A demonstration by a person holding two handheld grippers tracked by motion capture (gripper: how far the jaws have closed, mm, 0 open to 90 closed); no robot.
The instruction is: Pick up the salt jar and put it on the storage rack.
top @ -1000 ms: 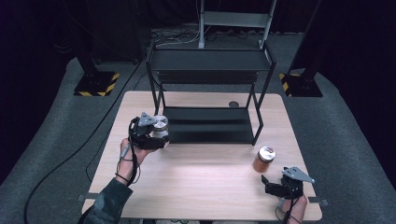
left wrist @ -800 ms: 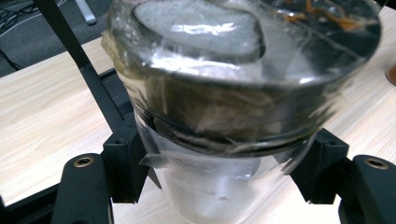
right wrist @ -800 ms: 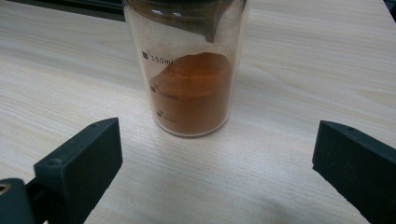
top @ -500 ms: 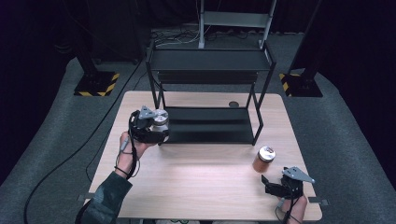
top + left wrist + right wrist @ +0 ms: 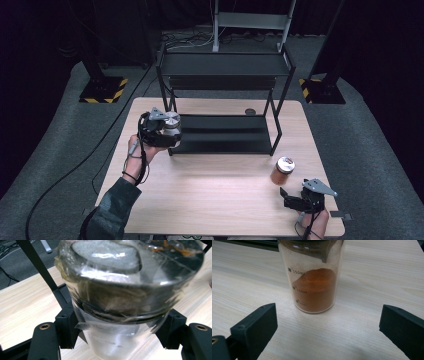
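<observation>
My left gripper (image 5: 167, 135) is shut on a clear glass jar (image 5: 171, 124) with a metal lid, held above the table at the left end of the black shelf rack (image 5: 223, 90). In the left gripper view the jar (image 5: 120, 302) stands between both jaws, which press on its sides under the lid. A second jar (image 5: 282, 171) with orange powder stands on the table at the right. My right gripper (image 5: 286, 199) is open just in front of it, and in the right gripper view the orange powder jar (image 5: 313, 277) stands beyond the wide-apart jaws.
The rack's lower shelf (image 5: 225, 134) lies low over the wooden table (image 5: 210, 195), and its upper shelf (image 5: 225, 64) is bare. A small round dark object (image 5: 250, 112) lies behind the rack. Black stands with striped feet (image 5: 104, 89) are on the floor beyond.
My left gripper has carried the glass jar forward and right, up to the left end of the rack. The right gripper and the orange jar have stayed put.
</observation>
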